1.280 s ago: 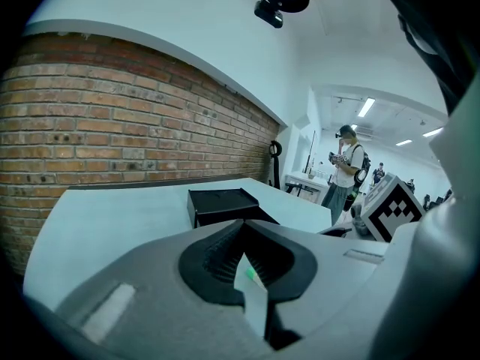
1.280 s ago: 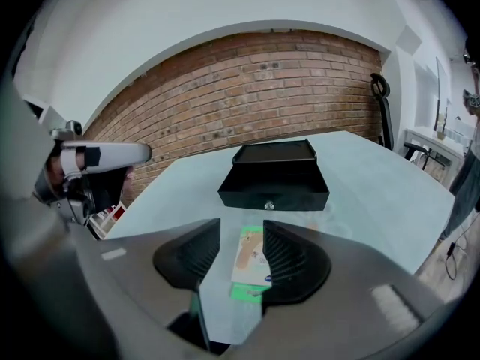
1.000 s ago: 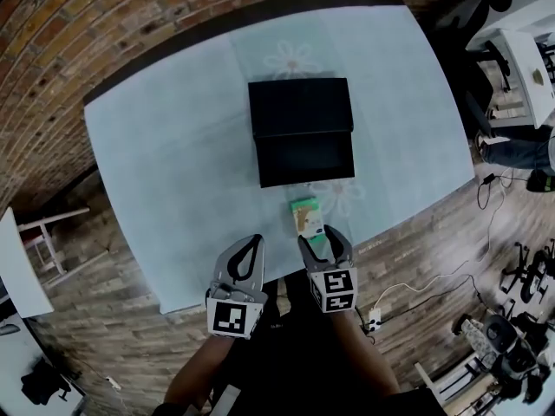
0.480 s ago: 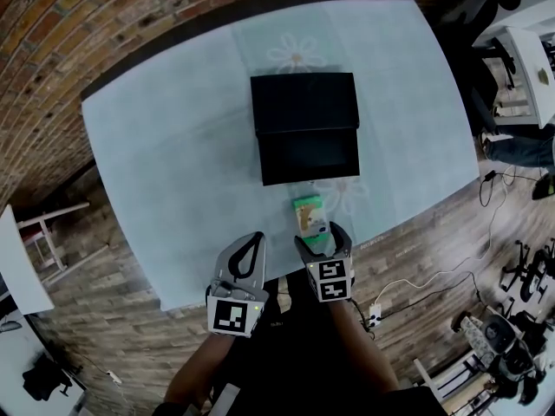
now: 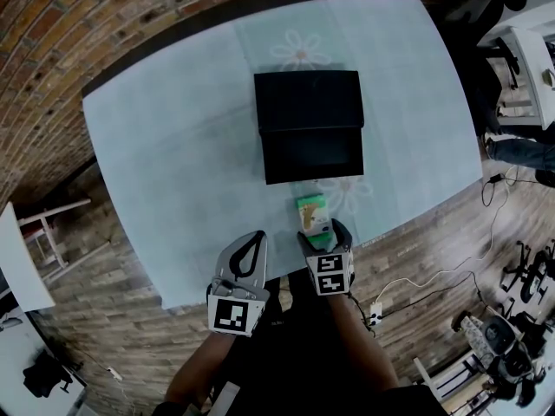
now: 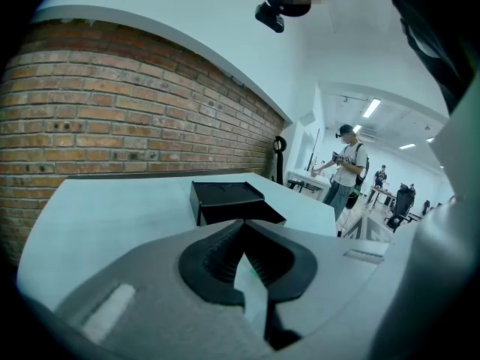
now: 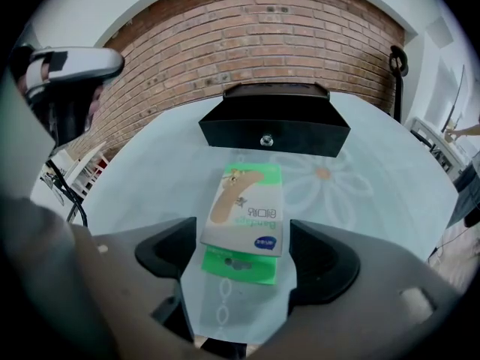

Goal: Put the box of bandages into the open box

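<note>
The box of bandages (image 5: 310,211), green and white with a plaster printed on it, lies flat on the pale blue tablecloth near the front edge. Just behind it stands the black open box (image 5: 310,124), its lid up at the far side. My right gripper (image 5: 323,231) is open, its jaws standing either side of the near end of the bandage box (image 7: 246,205) with a gap on each side. In the right gripper view the gripper (image 7: 241,259) looks over it toward the black box (image 7: 274,130). My left gripper (image 5: 250,243) is shut and empty at the table edge, left of the right one.
The table (image 5: 173,146) carries a cloth with daisy prints. A brick wall (image 5: 52,76) runs behind and to the left. Cables (image 5: 486,232) lie on the wooden floor at the right. In the left gripper view a person (image 6: 346,167) stands far off.
My right gripper's jaws have spread wider around the near end of the bandage box. The box stays on the table. The left gripper has not moved.
</note>
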A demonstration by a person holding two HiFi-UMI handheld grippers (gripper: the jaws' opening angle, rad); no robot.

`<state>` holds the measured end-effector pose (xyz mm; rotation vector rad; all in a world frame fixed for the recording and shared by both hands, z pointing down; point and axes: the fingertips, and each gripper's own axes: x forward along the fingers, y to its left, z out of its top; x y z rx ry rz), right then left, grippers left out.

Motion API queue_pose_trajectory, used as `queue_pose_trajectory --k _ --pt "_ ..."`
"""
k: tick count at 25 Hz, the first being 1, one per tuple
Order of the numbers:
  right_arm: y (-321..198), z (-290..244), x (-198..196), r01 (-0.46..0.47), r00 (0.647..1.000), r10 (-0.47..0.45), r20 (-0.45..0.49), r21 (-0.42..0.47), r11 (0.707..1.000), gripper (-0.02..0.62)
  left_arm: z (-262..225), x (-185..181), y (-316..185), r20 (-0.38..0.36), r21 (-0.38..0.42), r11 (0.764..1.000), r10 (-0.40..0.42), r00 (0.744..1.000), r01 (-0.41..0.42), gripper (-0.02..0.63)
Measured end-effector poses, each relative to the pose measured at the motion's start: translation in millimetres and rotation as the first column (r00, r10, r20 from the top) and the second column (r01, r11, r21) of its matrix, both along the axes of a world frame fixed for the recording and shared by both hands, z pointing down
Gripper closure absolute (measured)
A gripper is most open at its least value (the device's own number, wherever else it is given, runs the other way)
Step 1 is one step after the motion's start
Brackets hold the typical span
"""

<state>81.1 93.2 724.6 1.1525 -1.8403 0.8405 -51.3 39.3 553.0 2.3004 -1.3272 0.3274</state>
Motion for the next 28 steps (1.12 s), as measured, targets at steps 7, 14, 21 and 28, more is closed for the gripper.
queue_pose_trajectory --k 7,14,21,28 --pt "2.1 8.1 1.3 0.000 1.000 -0.001 -0.028 -0.008 1.000 0.229 -0.6 -1.0 2.0 0.002 0.006 1.000 0.000 1.000 0.000 0.606" --pt "6.4 11.1 2.4 -0.007 1.000 0.006 -0.018 -0.022 1.000 0.249 -3.5 -0.1 8.1 0.001 0.013 1.000 0.004 1.000 -0.004 0.606" --pt "6.7 2.7 0.9 0.001 1.000 -0.001 -0.010 -0.009 1.000 0.252 -7.7 -2.2 11.6 0.000 0.019 1.000 0.001 1.000 -0.001 0.606" --pt "9.3 -5.5 0.5 0.007 1.000 -0.007 -0.003 0.005 1.000 0.253 -14.5 -5.0 15.2 -0.004 0.031 1.000 -0.003 1.000 0.003 0.606"
